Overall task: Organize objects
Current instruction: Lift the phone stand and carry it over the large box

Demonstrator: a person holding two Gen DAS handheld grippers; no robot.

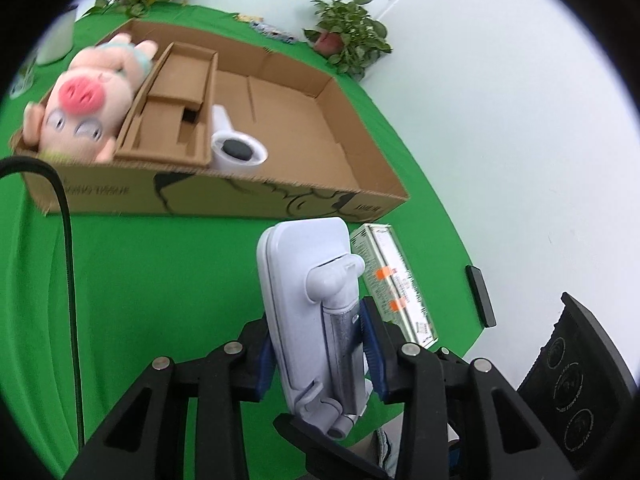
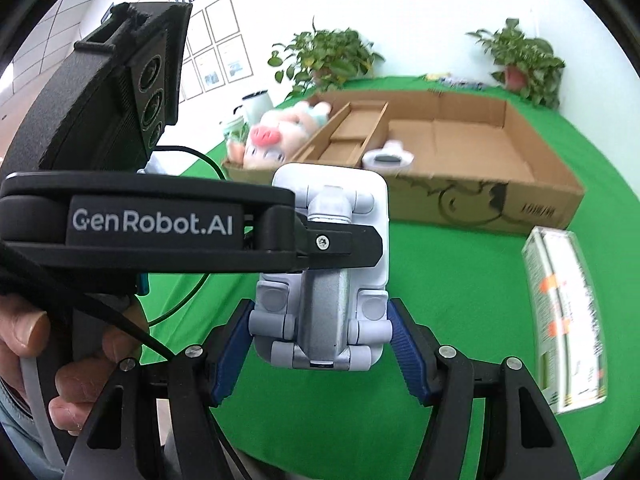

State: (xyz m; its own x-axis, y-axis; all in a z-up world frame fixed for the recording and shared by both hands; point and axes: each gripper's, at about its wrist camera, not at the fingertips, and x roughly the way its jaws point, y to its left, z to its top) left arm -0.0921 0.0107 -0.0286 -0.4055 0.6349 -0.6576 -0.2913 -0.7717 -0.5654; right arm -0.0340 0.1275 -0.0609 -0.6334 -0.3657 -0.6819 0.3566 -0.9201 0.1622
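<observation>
A white folding phone stand [image 1: 308,304] is held above the green table. My left gripper [image 1: 320,344] is shut on it, blue pads on both sides of its silver arm. In the right wrist view the stand [image 2: 324,264] sits between my right gripper's [image 2: 320,344] fingers; the blue pads flank its lower end with small gaps, so the right gripper looks open. The left gripper's black finger [image 2: 320,240] crosses the stand's middle there. An open cardboard box [image 1: 240,196] lies behind, holding a pink plush pig [image 1: 84,100] and a white round object [image 1: 236,148].
A green-and-white carton [image 1: 394,280] lies on the green cloth right of the stand, and shows in the right wrist view [image 2: 568,320]. Potted plants [image 1: 348,32] stand at the back. A white mug [image 2: 258,106] stands left of the box. The table edge runs close on the right.
</observation>
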